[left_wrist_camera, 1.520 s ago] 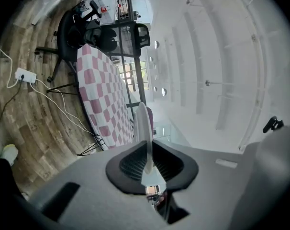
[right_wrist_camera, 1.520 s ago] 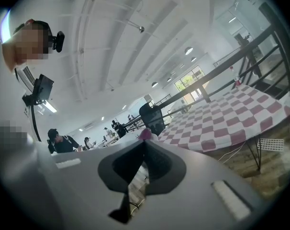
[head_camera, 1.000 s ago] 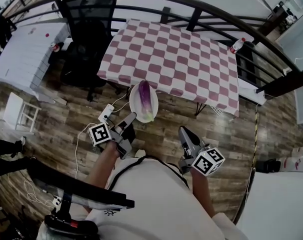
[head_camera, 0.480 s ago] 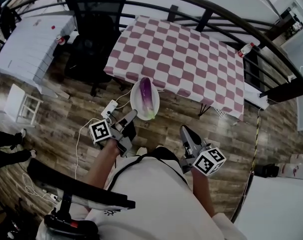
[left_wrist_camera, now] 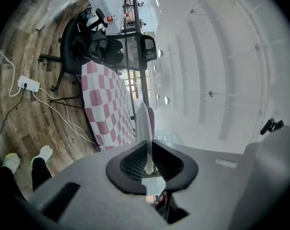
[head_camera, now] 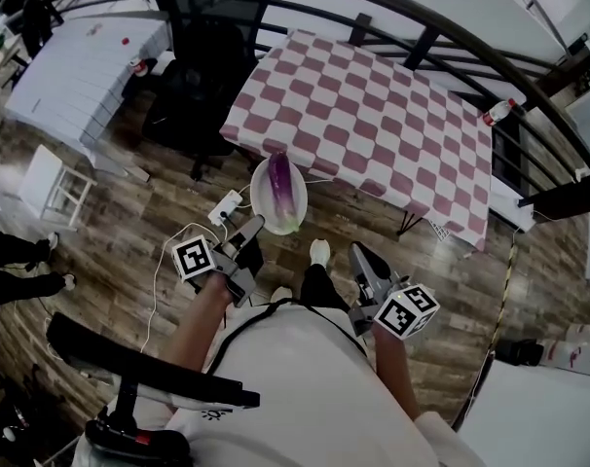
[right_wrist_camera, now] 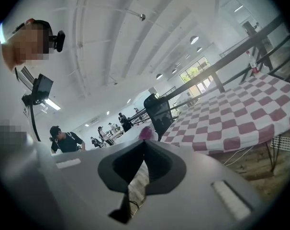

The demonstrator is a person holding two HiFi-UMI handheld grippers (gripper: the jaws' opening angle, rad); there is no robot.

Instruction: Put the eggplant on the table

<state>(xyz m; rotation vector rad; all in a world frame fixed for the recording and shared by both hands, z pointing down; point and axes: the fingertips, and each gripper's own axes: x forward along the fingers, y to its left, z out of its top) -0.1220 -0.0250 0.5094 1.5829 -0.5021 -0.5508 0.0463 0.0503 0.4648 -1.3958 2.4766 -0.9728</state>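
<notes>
1. Found the left gripper with its black jaws closed on the thin rim of a white plate, seen edge-on.
2. Noted a purple eggplant as a narrow strip just behind the plate.
3. Recorded a table under a red-and-white checked cloth beyond the plate.
4. Observed a black office chair beside the table.
5. Logged a white power strip with trailing cables on the wooden floor.
6. Spotted two light shoes below dark trouser legs at the lower left edge.
</notes>
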